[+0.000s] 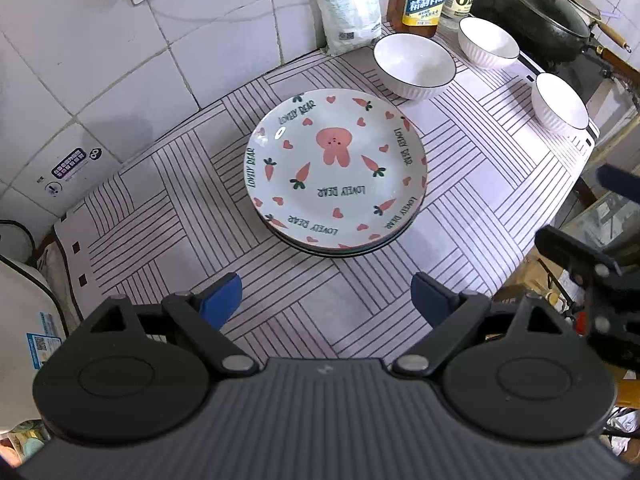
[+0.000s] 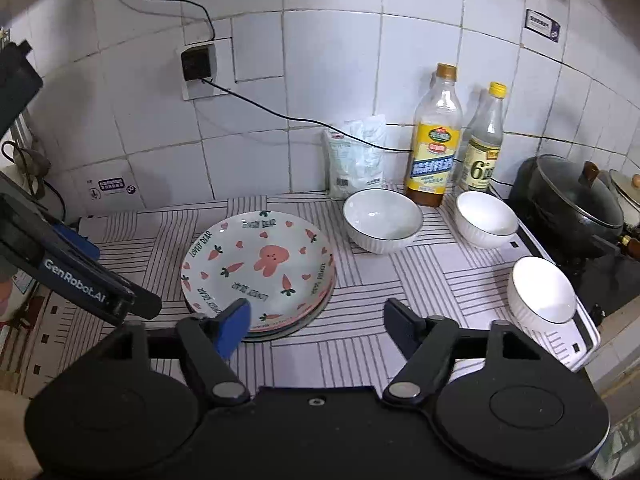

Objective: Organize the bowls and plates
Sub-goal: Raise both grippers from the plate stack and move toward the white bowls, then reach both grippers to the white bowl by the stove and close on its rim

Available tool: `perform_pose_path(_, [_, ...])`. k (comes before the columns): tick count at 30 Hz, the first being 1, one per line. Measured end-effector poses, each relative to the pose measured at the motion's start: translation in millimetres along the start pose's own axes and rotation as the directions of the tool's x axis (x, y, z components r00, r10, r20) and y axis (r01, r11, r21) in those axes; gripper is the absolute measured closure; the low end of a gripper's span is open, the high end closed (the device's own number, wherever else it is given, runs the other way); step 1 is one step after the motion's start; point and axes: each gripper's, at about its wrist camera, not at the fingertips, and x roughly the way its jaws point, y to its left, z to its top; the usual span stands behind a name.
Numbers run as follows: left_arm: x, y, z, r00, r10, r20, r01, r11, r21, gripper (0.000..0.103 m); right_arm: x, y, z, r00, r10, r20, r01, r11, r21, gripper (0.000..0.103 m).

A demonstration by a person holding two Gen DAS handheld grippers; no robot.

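A stack of plates (image 1: 336,168) with a pink rabbit and carrot pattern on top sits mid-mat; it also shows in the right wrist view (image 2: 258,270). Three white ribbed bowls stand apart: one behind the plates (image 1: 414,65) (image 2: 382,220), one by the bottles (image 1: 488,42) (image 2: 486,218), one near the mat's right edge (image 1: 562,104) (image 2: 542,290). My left gripper (image 1: 326,300) is open and empty, in front of the plates. My right gripper (image 2: 318,320) is open and empty, its left finger over the plates' near rim.
A striped mat (image 1: 168,184) covers the counter. An oil bottle (image 2: 434,136), a vinegar bottle (image 2: 482,140) and a white bag (image 2: 356,156) stand against the tiled wall. A black wok with lid (image 2: 572,196) sits on the stove at right. A cable runs from the wall socket (image 2: 196,64).
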Motion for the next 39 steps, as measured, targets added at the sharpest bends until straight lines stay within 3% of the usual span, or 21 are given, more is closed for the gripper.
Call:
perform_pose_path(10, [-2, -42, 17, 1.000, -0.003, -0.001, 0.003, 0.999, -0.046, 0.007, -14, -45, -1, 1.000, -0.004, -0.009, 0.004, 1.000, -0.027, 0.008])
perform_pose_path(19, [7, -93, 52, 0.999, 0.044, -0.015, -0.045, 0.997, -0.069, 0.007, -12, -129, 0, 0.999, -0.021, -0.030, 0.020, 1.000, -0.019, 0.007])
perform_pose_path(25, [21, -127, 70, 0.998, 0.059, -0.032, -0.060, 0.996, -0.063, 0.007, -10, -175, -2, 0.999, -0.053, -0.001, 0.053, 0.997, -0.052, 0.007])
perform_pose_path(33, [48, -177, 89, 0.996, 0.068, -0.056, -0.071, 0.996, -0.051, 0.007, 20, -228, -24, 0.996, -0.069, 0.049, 0.075, 0.987, -0.142, 0.007])
perform_pose_path(39, [66, -197, 105, 0.997, 0.044, -0.056, -0.050, 0.994, -0.099, 0.007, 52, -258, -41, 0.996, -0.081, 0.046, 0.088, 0.981, -0.172, 0.007])
